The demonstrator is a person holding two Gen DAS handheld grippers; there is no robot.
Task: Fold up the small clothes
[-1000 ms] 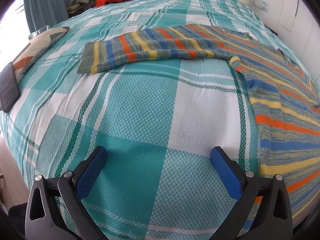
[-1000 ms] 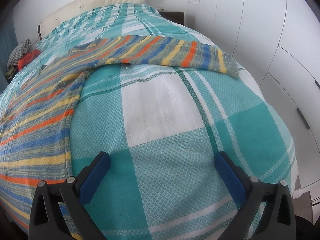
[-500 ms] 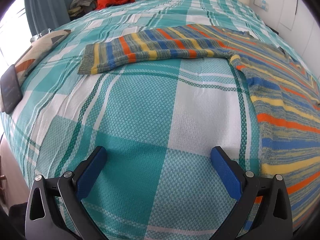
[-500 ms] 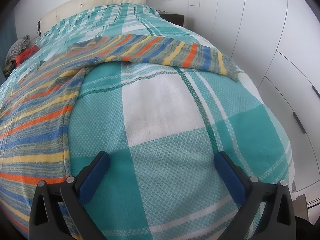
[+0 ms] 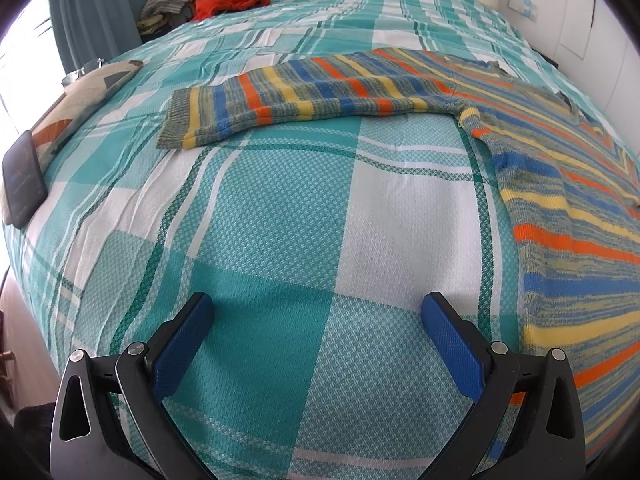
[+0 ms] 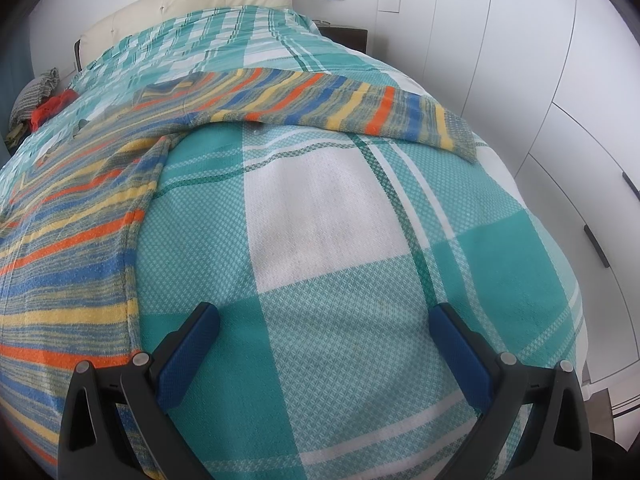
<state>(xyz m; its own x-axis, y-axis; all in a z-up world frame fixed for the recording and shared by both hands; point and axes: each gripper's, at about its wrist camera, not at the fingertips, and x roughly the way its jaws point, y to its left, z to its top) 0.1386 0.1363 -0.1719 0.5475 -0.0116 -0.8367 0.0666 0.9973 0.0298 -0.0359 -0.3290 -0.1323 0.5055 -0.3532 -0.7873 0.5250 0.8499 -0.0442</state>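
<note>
Both views slightly raised versus a second ago. Striped sweater [image 5: 560, 184] flat, unfolded. Left gripper [image 5: 320, 320], right gripper [image 6: 326, 326]: jaws spread, empty. Folding not begun.

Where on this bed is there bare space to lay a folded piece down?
Free: the plaid bedspread below the striped sweater's left sleeve and beside its body; likewise under the right sleeve in the right view. Also the stretch toward the headboard. Crowded: the far corner with the clothes pile, and the edge holding the phone.
</note>
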